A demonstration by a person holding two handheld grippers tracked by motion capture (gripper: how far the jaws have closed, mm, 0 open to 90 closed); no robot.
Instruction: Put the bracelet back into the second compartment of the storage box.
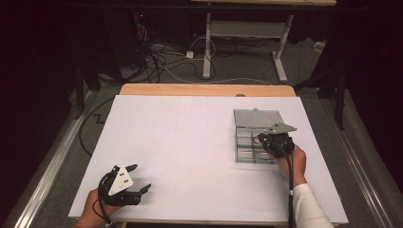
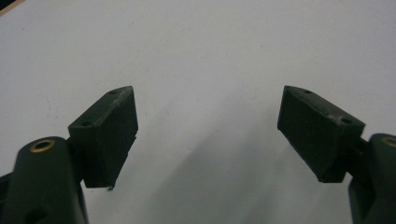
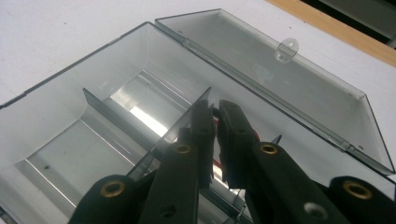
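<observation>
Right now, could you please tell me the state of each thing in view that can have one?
Clear plastic box: open, on the white board.
Box lid: swung fully back, lying flat behind the box.
Left tongs: open, empty, over bare board.
Right tongs: nearly shut inside the box on something small and red; I cannot tell what.

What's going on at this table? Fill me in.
A person holds a gripper in each hand over a white table. The right gripper reaches into an open clear plastic compartment box, its lid folded back, and its jaws are nearly closed on something small and red between them, too hidden to identify. The left gripper hangs open over bare table near the person, holding nothing.
</observation>
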